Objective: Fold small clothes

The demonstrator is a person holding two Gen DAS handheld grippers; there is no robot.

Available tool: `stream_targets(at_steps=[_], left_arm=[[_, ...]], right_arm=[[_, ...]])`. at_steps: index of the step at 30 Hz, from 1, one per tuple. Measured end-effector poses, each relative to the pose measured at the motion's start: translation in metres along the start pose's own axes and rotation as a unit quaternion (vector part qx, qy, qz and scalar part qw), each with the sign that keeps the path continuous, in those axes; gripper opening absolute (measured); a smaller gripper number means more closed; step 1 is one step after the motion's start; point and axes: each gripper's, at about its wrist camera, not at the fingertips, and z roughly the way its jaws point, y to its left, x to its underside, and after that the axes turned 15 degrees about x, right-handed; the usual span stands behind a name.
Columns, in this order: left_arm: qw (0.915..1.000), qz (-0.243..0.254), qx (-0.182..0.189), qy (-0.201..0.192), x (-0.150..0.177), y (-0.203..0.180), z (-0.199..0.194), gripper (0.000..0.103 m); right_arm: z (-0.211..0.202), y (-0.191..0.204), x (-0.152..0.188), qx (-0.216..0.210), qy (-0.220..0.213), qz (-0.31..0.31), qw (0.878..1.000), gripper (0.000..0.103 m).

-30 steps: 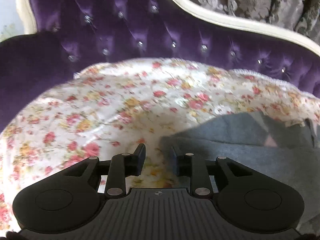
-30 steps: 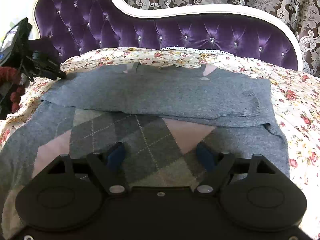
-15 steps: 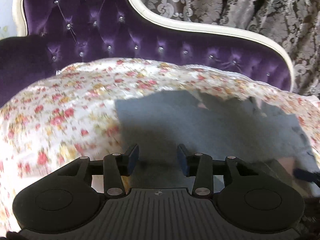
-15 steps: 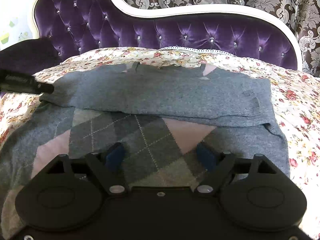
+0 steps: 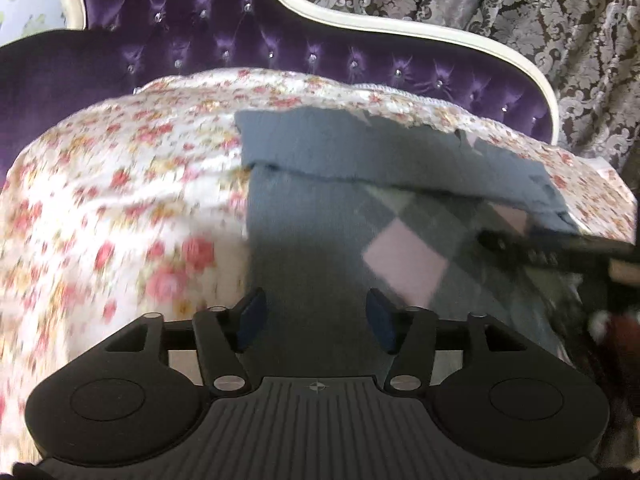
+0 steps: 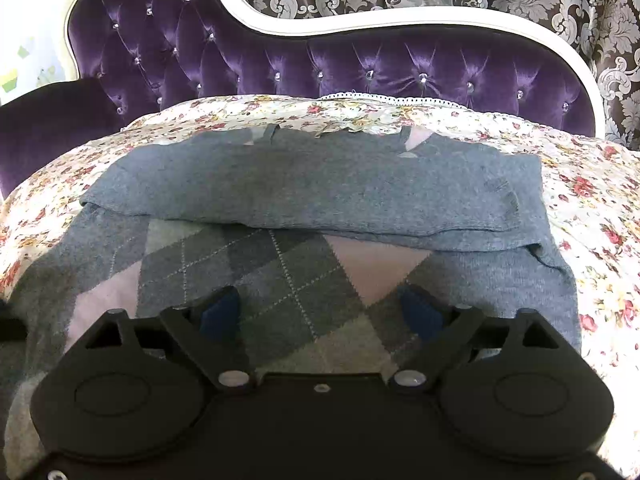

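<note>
left gripper [image 5: 316,314] has swung from the bare floral bedspread [image 5: 120,184] back over the left side of the grey argyle sweater [image 6: 288,280]; its jaws have just been opening, now about half apart with nothing between them. right gripper [image 6: 320,312] hasn't moved, hovering over the sweater's near hem, its jaws having just opened wider too and holding nothing. the sweater lies flat mid-bedspread, below the purple tufted headboard [image 6: 360,68], sleeves already folded across the top. judgement: the sleeve fold is done and released; next grab is likely the bottom hem for the fold upward.
</note>
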Motion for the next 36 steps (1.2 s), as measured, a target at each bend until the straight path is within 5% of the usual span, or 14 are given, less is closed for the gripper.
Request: stream_targets(at_steps=[12, 21, 24, 25, 27, 36], left_arm=[[0.9995, 0.024, -0.022, -0.002, 0.048, -0.015, -0.024, 0.078], [0.9999, 0.007, -0.01, -0.008, 0.058, -0.008, -0.038, 0.078], [1.0, 0.001, 0.007, -0.001, 0.06, -0.007, -0.042, 0.073], [0.9999, -0.001, 0.015, -0.004, 0.06, -0.006, -0.044, 0.058], [0.9996, -0.002, 0.027, -0.005, 0.062, -0.006, -0.047, 0.049], [0.9991, -0.006, 0.042, 0.009, 0.063, -0.005, -0.057, 0.05]], right_arm=[[-0.006, -0.014, 0.001, -0.012, -0.01, 0.034, 0.999, 0.092], [-0.016, -0.024, 0.004, -0.013, -0.031, 0.059, 0.998, 0.092], [-0.018, -0.022, 0.002, -0.011, -0.036, 0.054, 0.998, 0.092], [-0.019, -0.022, 0.001, -0.013, -0.038, 0.053, 0.998, 0.093], [-0.021, -0.023, -0.001, -0.018, -0.04, 0.05, 0.998, 0.093], [-0.093, -0.045, 0.007, -0.03, -0.081, 0.052, 0.995, 0.092]])
